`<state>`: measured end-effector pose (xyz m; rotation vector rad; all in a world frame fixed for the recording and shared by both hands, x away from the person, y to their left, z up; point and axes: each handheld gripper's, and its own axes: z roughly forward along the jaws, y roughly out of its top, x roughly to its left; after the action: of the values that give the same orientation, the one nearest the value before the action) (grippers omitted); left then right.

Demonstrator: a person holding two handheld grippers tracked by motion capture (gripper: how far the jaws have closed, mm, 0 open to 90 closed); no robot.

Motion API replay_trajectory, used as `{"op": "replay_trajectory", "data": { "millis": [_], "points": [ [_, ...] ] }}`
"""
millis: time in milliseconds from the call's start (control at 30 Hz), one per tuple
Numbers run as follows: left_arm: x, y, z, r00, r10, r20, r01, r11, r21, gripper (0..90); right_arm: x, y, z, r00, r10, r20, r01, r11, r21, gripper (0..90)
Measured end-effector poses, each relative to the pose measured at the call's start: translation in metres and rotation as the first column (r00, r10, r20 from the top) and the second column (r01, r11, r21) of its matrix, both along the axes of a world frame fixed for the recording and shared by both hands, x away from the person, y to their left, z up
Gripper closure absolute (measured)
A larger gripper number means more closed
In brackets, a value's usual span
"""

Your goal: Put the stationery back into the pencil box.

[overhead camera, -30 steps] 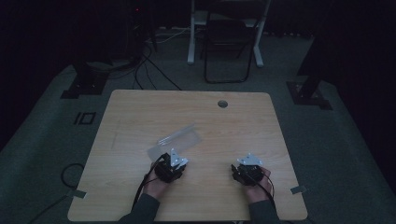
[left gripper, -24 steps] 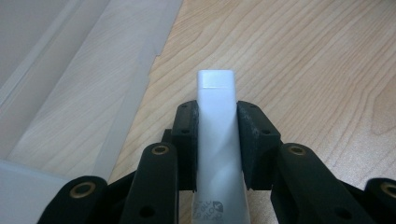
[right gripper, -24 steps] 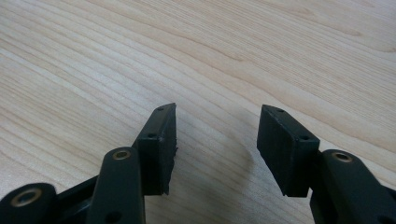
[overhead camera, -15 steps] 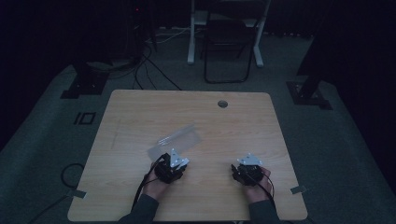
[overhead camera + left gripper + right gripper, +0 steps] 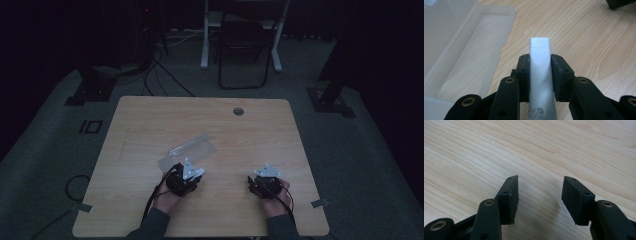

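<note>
The left gripper is clenched on a white tube, pinching its flat body so the squared end projects forward, aimed beside the open clear plastic case lying to its left, probably its destination. The right gripper rests apart with jaws released and nothing between them, held clear near the table's front edge. The surface is a pale wood-grain table; the room is dim, with a folding chair beyond, details uncertain.

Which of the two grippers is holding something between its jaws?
The left gripper: its pads clamp a white tube. The right gripper stands open over bare table.
</note>
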<state>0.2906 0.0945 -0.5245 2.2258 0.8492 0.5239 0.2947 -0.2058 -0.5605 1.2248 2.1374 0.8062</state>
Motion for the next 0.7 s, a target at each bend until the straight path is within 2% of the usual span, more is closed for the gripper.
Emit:
{"op": "replay_trajectory", "data": {
  "millis": [367, 700],
  "points": [
    [0.000, -0.001, 0.007, 0.9996, -0.015, 0.022, 0.015, 0.9999, -0.007, 70.4, 0.000, 0.000, 0.000, 1.0000, 0.001, 0.000, -0.001, 1.000, 0.001, 47.2],
    [0.000, -0.002, 0.012, 0.9994, -0.022, 0.027, 0.022, 0.9998, -0.002, 70.4, 0.000, 0.000, 0.000, 1.0000, 0.002, 0.001, -0.002, 1.000, 0.002, 46.7]
  ]
}}
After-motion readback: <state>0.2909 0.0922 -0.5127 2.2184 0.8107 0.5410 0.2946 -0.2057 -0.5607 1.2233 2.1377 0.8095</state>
